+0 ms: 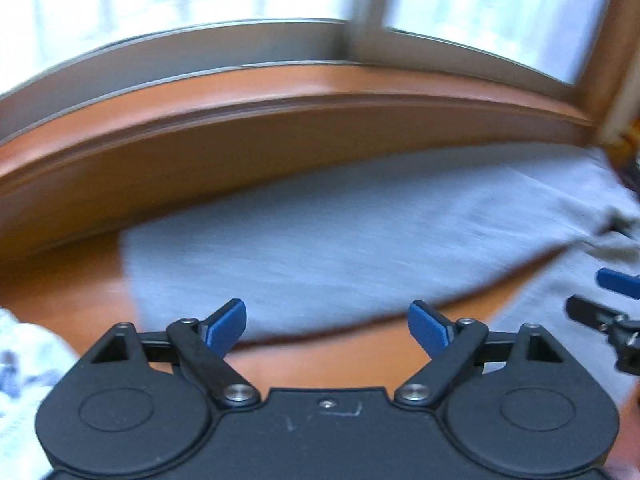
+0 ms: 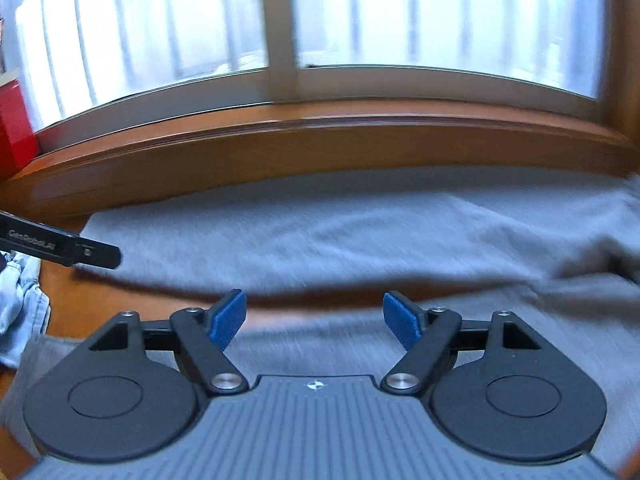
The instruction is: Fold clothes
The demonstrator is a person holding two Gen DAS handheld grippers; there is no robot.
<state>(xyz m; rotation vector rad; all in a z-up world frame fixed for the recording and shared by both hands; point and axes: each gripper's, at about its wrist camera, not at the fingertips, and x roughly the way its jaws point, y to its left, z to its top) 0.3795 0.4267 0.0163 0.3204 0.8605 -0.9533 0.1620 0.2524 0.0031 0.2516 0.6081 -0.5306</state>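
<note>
1. Grey garment [image 2: 360, 224] lies spread flat on the orange-brown wooden floor [image 1: 60, 292], its far edge close under the wooden sill [image 2: 320, 140] of the window [image 2: 400, 20]. It looks like trousers: two long grey bands run side to side across both views, with a strip of bare floor showing between them.
2. Its long axis runs left to right, across the line along which both claws point, so the cloth lies ahead of and below each claw.
3. Left claw [image 1: 326, 330] hangs over the near edge of the far band, blue pads wide apart with nothing between them.
4. Right claw [image 2: 316, 320] hangs over the near band, pads likewise wide and empty; neither claw touches the cloth, as far as the blur allows.
5. Both claws sit side by side near the garment's middle; the right one seems the nearer to the near band.
6. Light blue denim [image 2: 20, 304] lies off to the left on the floor, and a red box [image 2: 14, 120] stands by the window.
</note>
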